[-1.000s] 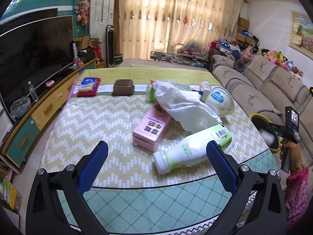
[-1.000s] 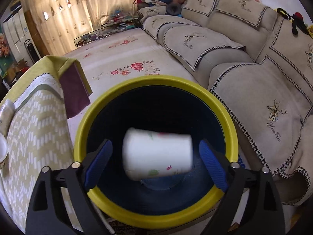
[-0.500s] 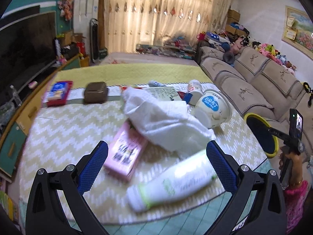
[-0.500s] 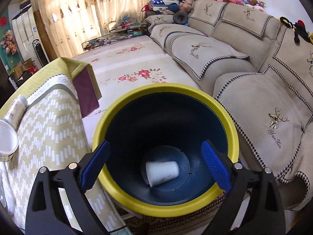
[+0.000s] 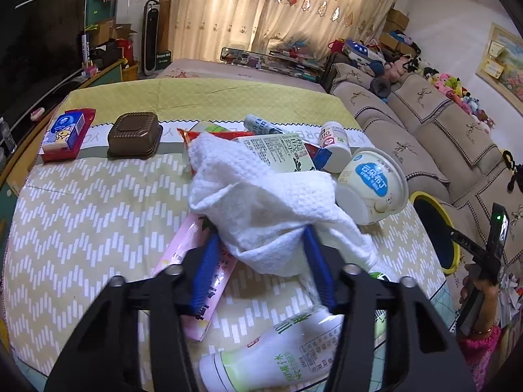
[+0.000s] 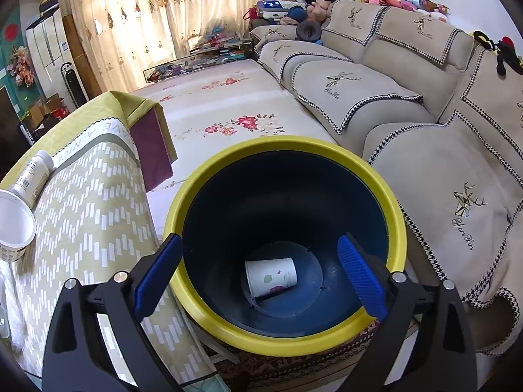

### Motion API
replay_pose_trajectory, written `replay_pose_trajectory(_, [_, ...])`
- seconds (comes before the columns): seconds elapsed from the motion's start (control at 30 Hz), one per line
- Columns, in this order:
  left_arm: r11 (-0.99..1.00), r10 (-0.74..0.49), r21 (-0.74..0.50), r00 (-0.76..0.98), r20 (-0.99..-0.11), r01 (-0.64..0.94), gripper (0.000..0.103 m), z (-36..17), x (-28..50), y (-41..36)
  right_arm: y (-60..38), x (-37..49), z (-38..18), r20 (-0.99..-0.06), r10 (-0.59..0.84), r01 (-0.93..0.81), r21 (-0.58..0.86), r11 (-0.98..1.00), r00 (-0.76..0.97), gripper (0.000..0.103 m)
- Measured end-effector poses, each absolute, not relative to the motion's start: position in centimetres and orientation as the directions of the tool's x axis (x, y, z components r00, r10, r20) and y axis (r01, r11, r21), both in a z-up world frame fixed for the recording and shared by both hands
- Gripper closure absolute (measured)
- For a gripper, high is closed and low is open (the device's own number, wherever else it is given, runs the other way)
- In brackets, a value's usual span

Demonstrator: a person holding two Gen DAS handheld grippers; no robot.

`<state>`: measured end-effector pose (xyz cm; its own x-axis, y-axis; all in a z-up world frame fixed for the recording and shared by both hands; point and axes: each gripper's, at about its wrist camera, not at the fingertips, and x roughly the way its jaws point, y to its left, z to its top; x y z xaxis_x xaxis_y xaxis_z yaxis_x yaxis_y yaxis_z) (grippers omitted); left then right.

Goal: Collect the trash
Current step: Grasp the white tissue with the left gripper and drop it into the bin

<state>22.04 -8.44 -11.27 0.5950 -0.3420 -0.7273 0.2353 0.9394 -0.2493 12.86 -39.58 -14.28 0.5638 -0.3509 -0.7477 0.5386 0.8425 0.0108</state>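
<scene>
A crumpled white paper towel (image 5: 258,189) lies on the trash pile on the table. My left gripper (image 5: 260,236) has its jaws closing around the towel's near lump, and both blue pads touch it. Under it lie a pink carton (image 5: 183,261) and a white and green bottle (image 5: 278,352). My right gripper (image 6: 258,241) hangs open and empty over the yellow-rimmed blue bin (image 6: 284,143). A paper cup (image 6: 270,276) lies on its side at the bin's bottom.
A yogurt tub (image 5: 369,186), a small white bottle (image 5: 333,137), a brown box (image 5: 134,134) and a red tray (image 5: 80,130) sit further back on the table. The bin (image 5: 456,254) stands off the table's right edge, by the sofa (image 6: 425,176).
My left gripper moved forward and down onto the towel and its jaws narrowed from wide open. The cup fell from between the right fingers and came to rest at the bin's bottom.
</scene>
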Motion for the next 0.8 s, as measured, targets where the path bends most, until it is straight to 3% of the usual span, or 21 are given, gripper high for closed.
replay_pose_trajectory(0.07, [0.931, -0.364, -0.273, 0.598, -0.714, 0.241, 0.086, -11.0, 21.9, -8.3, -39.4, 12.8, -14.4, -0.749, -0.347, 0.535, 0.012, 0.845, 0.565, 0.012])
replay_pose_trajectory(0.13, [0.930, -0.367, -0.273, 0.608, -0.704, 0.246, 0.092, -10.5, 21.5, -8.2, -39.4, 12.8, -14.4, -0.749, -0.344, 0.533, 0.015, 0.846, 0.567, 0.012])
replay_pose_trajectory(0.43, [0.945, -0.324, -0.177, 0.716, -0.618, 0.275, 0.094, -4.3, 17.9, -8.0, -39.6, 12.1, -13.9, -0.737, -0.340, 0.533, 0.032, 0.845, 0.584, 0.012])
replay_pose_trajectory(0.8, [0.887, -0.441, -0.132, 0.730, -0.522, 0.442, 0.094, 3.1, 14.9, -13.7, -40.0, 9.6, -12.4, -0.702, -0.364, 0.550, 0.048, 0.834, 0.613, 0.012])
